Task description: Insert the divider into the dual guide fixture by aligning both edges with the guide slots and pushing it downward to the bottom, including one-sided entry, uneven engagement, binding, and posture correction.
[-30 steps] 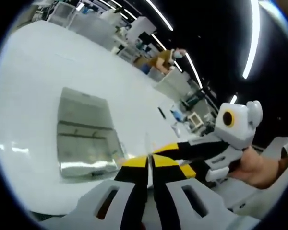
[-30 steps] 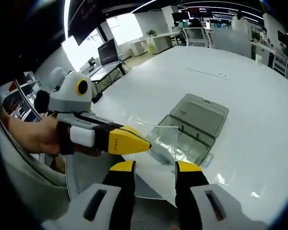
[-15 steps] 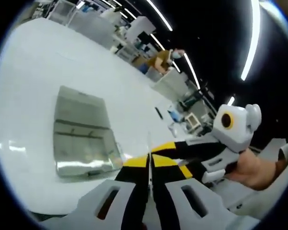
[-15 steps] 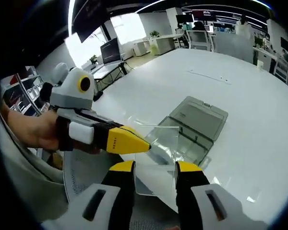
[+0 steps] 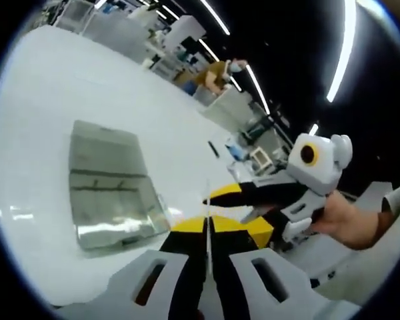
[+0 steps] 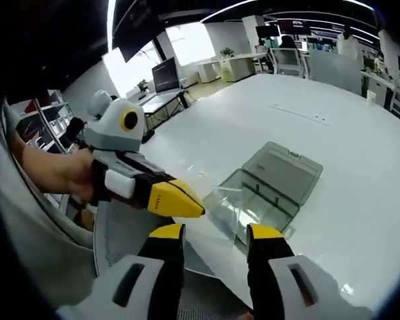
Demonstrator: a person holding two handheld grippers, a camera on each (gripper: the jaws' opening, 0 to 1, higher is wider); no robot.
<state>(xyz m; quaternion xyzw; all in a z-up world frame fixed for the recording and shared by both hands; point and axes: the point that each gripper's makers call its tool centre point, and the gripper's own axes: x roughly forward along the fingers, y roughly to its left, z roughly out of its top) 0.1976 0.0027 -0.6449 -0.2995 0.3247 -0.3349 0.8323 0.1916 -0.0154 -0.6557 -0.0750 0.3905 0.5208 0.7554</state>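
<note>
**Clear divider held in the air, short of the fixture**

The left gripper (image 5: 207, 230) pinched a thin clear plastic divider (image 6: 228, 208) edge-on; the right gripper (image 6: 215, 235) stood wide beside it. The grey transparent guide fixture (image 6: 275, 177) lay near the white table's (image 6: 360, 167) edge. The divider looked light, stiff and slippery, best gripped by its upper edge.

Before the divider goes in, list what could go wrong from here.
1. The left gripper pinches the clear divider by one edge, in the air above the table; it may tilt and enter one-sided.
2. The right gripper is open, so nothing steadies the far edge.
3. The transparent fixture box hides its slots.
</note>
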